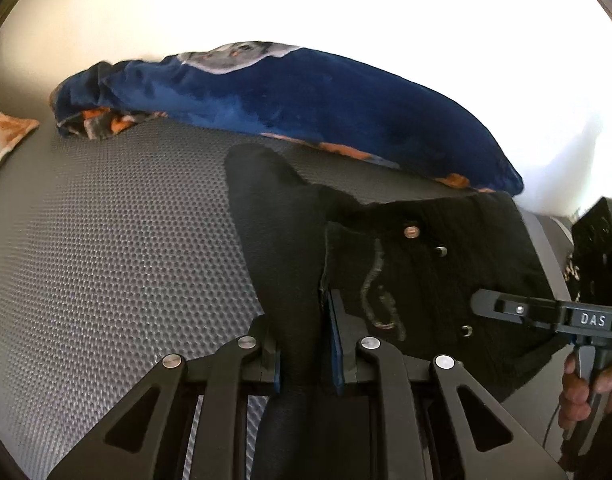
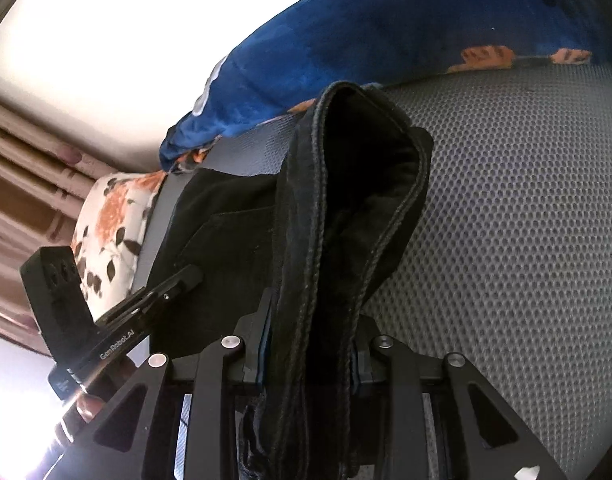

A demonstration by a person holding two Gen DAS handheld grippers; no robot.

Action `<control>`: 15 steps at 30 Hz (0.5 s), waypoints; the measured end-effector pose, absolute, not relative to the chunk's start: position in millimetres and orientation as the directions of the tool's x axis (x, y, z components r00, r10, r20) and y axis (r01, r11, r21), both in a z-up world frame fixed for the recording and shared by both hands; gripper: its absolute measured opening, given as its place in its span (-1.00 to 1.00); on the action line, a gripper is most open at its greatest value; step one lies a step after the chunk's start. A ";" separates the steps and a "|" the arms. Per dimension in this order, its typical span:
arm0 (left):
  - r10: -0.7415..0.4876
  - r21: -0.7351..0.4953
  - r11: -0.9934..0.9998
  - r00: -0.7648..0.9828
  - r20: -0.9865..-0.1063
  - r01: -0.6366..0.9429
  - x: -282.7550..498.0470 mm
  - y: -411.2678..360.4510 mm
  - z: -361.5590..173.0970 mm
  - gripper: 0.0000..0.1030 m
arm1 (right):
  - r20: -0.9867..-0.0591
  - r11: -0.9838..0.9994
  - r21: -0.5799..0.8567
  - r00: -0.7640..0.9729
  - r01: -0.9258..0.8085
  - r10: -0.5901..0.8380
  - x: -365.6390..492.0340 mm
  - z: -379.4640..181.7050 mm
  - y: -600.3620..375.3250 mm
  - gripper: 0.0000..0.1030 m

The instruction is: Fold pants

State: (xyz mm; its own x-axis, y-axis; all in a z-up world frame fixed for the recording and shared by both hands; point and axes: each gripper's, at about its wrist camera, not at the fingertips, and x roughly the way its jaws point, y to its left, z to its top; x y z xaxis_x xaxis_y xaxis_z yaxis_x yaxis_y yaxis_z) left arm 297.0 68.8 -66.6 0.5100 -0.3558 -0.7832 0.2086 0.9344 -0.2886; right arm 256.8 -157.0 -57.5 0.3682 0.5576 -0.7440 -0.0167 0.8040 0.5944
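Black pants (image 1: 418, 264) lie on a grey mesh bed surface (image 1: 117, 240), with metal buttons and a stitched pocket showing. My left gripper (image 1: 303, 328) is shut on a black leg of the pants that runs forward between its fingers. My right gripper (image 2: 312, 332) is shut on a hemmed end of the pants (image 2: 346, 184), which stands up in a loop above the fingers. The right gripper also shows at the right edge of the left wrist view (image 1: 546, 312). The left gripper shows at the left of the right wrist view (image 2: 161, 292), over the flat part of the pants.
A blue plush blanket (image 1: 306, 100) with orange patches lies along the far side of the bed, against a white wall. A floral pillow (image 2: 113, 216) sits at the bed's end, near curtains. Another floral cushion (image 1: 1, 136) is at the left.
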 end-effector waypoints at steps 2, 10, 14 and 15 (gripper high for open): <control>-0.350 -0.288 0.937 0.490 -0.799 0.199 299.2 73.5 -78.2 -0.47 | -0.750 0.813 0.582 0.382 -0.009 0.540 257.7 -62.7 -160.7 -0.45; -0.292 -0.238 0.956 0.501 -0.814 0.172 289.8 76.6 -102.2 0.17 | -0.823 0.901 0.434 0.403 -0.012 0.401 248.9 -85.5 -162.4 -0.13; -0.232 -0.192 0.973 0.502 -0.833 0.130 280.9 75.6 -98.4 0.33 | -0.841 0.933 0.360 0.425 -0.023 0.335 241.1 -82.8 -156.9 0.15; -0.219 -0.179 0.976 0.503 -0.836 0.127 276.5 74.0 -94.5 0.33 | -0.852 0.946 0.323 0.430 -0.019 0.299 240.3 -80.4 -152.8 0.26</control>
